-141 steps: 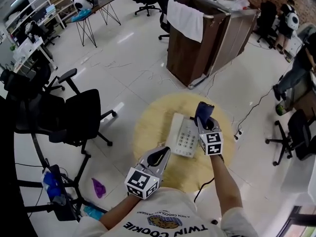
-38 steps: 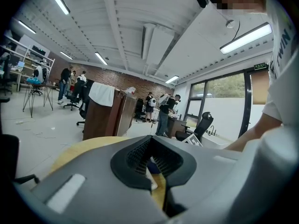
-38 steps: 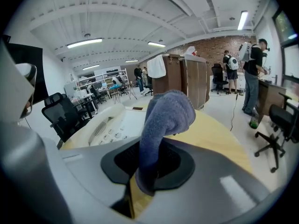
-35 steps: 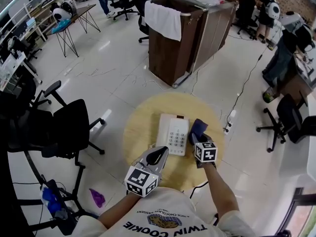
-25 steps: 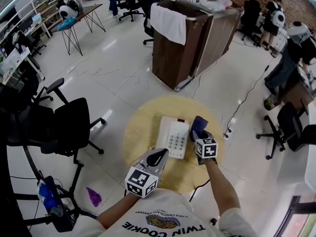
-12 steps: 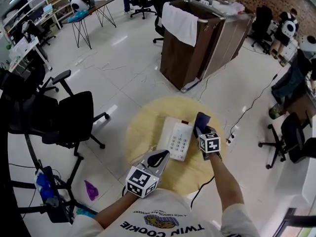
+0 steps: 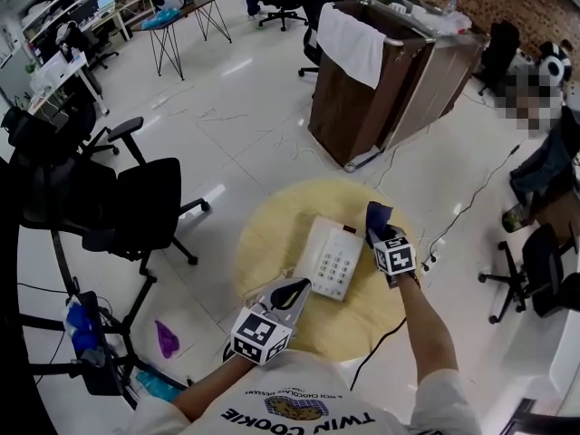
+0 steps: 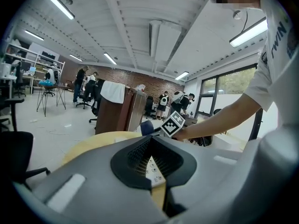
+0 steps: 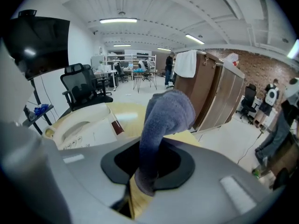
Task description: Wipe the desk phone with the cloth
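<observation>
A white desk phone (image 7: 333,257) lies on a round wooden table (image 7: 272,243). My right gripper (image 7: 381,231) is shut on a blue-grey cloth (image 7: 377,215), which hangs just off the phone's far right corner; I cannot tell whether it touches the phone. In the right gripper view the cloth (image 9: 166,115) stands up out of the shut jaws of my right gripper (image 9: 148,174), with the phone (image 9: 86,125) to its left. My left gripper (image 7: 292,290) hovers at the table's near edge in front of the phone, shut and empty. The left gripper view looks over my left gripper (image 8: 154,169) onto the phone's keypad (image 8: 153,166).
A black office chair (image 7: 145,208) stands left of the table. A brown cabinet (image 7: 390,75) draped with a white towel (image 7: 352,42) stands beyond it. A black cable (image 7: 373,344) drops from the table's near right side. Desks, chairs and people are farther off.
The right gripper with the cloth has stayed along the phone's right side, shifting slightly toward its far corner. The left gripper has kept its place. The head view has swung a little.
</observation>
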{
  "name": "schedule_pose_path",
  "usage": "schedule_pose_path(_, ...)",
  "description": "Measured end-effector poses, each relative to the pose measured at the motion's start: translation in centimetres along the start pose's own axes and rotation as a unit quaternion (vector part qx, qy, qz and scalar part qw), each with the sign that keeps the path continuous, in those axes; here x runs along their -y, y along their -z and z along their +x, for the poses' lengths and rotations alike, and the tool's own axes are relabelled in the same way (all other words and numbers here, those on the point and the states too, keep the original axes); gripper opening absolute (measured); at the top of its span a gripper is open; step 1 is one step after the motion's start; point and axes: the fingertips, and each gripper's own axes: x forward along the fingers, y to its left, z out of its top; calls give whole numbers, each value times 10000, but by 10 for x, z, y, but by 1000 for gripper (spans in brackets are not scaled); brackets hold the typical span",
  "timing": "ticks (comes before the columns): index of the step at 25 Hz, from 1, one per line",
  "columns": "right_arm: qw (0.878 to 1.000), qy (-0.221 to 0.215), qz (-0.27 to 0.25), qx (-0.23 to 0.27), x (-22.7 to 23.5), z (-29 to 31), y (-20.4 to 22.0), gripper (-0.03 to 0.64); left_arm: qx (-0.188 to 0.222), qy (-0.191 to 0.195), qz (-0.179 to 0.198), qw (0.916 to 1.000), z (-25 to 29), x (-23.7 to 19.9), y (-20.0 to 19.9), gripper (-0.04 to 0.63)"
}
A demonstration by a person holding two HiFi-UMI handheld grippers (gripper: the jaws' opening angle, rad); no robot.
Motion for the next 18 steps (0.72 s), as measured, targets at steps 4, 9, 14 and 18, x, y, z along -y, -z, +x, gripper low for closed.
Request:
schedule_pose_path(4,9994,-178,-239,-191,1,6,-10,66,16,-11,-18,10000,2,-3,-2,-8)
schedule_pose_path(9,9986,-232,-247,-402,16,8,-36,66,12,-5,-27,10000,1,-7,-2,-8)
schedule_pose_path(14,9956,-321,-328,-813,9,20,-30,66,33,-39,-93,9999,-7,-13,-3,-8)
schedule_pose_path(18,9930,-527,-282,-1016,-2,31,-33,66,32,-53,-131,9999,-11,-19,-1,-8)
